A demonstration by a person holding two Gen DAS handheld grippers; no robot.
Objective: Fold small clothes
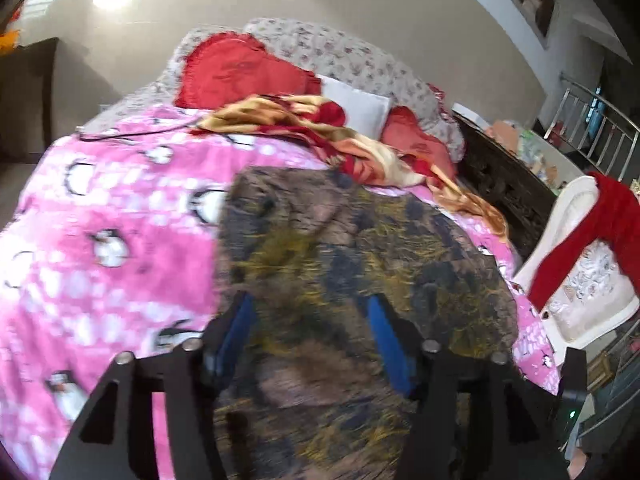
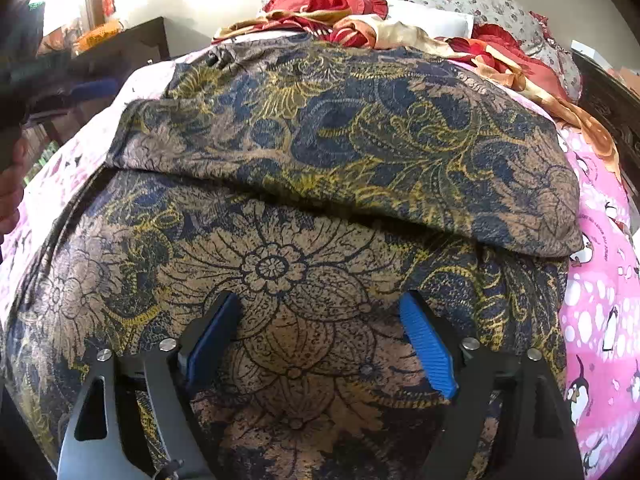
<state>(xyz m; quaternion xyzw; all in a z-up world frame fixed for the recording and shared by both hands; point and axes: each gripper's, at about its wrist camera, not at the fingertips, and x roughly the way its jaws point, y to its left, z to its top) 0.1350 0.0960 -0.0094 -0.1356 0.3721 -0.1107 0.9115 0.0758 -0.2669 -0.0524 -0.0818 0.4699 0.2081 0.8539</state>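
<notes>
My left camera's picture is smeared and blurry, so the pattern on the brown and blue cloth (image 1: 348,280) is hard to see there. The bottom of the cloth is cut off by the edge in both pictures. In the right camera's picture the cloth (image 2: 304,184) is sharp. It has gold swirls and big flowers on it, and its far part is folded over the near part. At the left edge of that picture something dark and blurry with a bit of blue sticks in, and I cannot tell what it is.

My left gripper (image 1: 312,336) has its two blue fingers (image 1: 236,336) spread wide apart. It is over the cloth and pinches nothing. I cannot tell if it touches the cloth.

My right gripper (image 2: 320,340) is spread wide too, with its blue fingers (image 2: 428,352) right above the big flower. It holds nothing.

The cloth lies on a pink blanket with penguins (image 1: 112,216) on the bed. There is tiny writing on the blanket (image 2: 600,248) by a penguin, but it is too small to read. Past the cloth are a red and gold blanket (image 1: 320,128), a red pillow (image 1: 240,72) and a white pillow (image 1: 356,104). Beside the bed a red cloth (image 1: 592,232) hangs on a white chair (image 1: 580,200).
</notes>
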